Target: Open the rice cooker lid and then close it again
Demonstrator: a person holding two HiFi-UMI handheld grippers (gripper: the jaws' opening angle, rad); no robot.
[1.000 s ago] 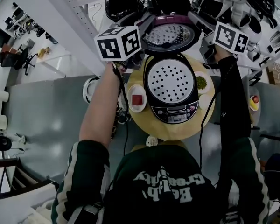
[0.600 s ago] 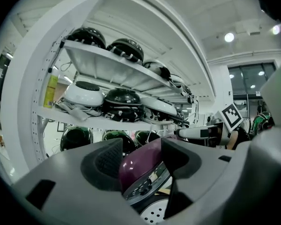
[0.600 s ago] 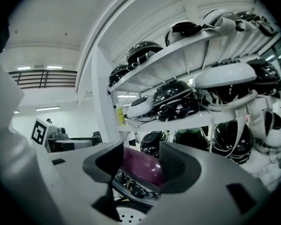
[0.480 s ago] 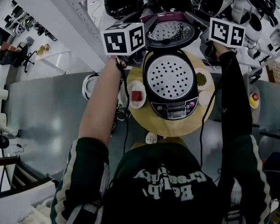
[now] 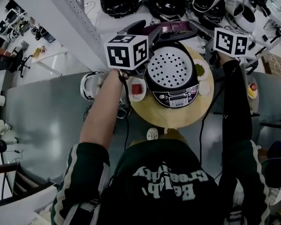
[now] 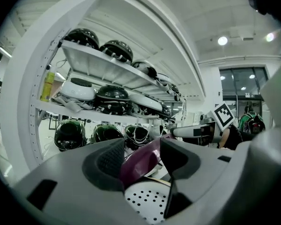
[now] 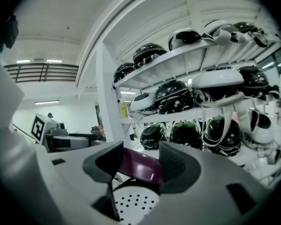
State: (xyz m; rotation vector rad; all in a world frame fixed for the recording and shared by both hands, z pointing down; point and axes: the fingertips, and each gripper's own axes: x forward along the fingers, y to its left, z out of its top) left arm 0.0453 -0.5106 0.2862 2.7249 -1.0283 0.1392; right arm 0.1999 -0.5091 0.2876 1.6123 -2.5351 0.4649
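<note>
- The left tongs [image 6: 141, 157] are set fairly wide, with the rim of the purple lid [image 6: 135, 167] clamped between the two pads. The jaws have just been drawn in a little onto it.
- The right tongs [image 7: 139, 165] are likewise set wide, and the opposite side of the same lid is gripped between their pads.
- The lid is held tilted, partway between upright and shut, over the far rim of the rice cooker [image 5: 172, 86]. Its left side is taken by the left tongs and its right side by the right tongs.
- Below the lid, a white perforated plate [image 5: 170, 69] is exposed in the cooker's mouth. A control panel [image 5: 177, 99] is carried on the near side.
- The cooker is stood on a round wooden desk [image 5: 154, 115], toward its far edge.
- A small dish with something red [image 5: 136, 90] is placed just left of the cooker. A dish with something green [image 5: 199, 70] and a plain white dish [image 5: 205, 88] are placed just to its right.
- A white shelf [image 7: 178, 55] loaded with dark helmets [image 7: 173, 96] is seen beyond the desk.
- In the head view the tips of the left tongs are covered by the left marker cube [image 5: 127, 51], and those of the right tongs cannot be made out beside the right marker cube [image 5: 231, 42]. There the lid is reduced to a dark purple strip between the cubes.
- The lid's hinge is hidden.
- The print on the panel is too small to be read, and the contents of the dishes cannot be identified.
</note>
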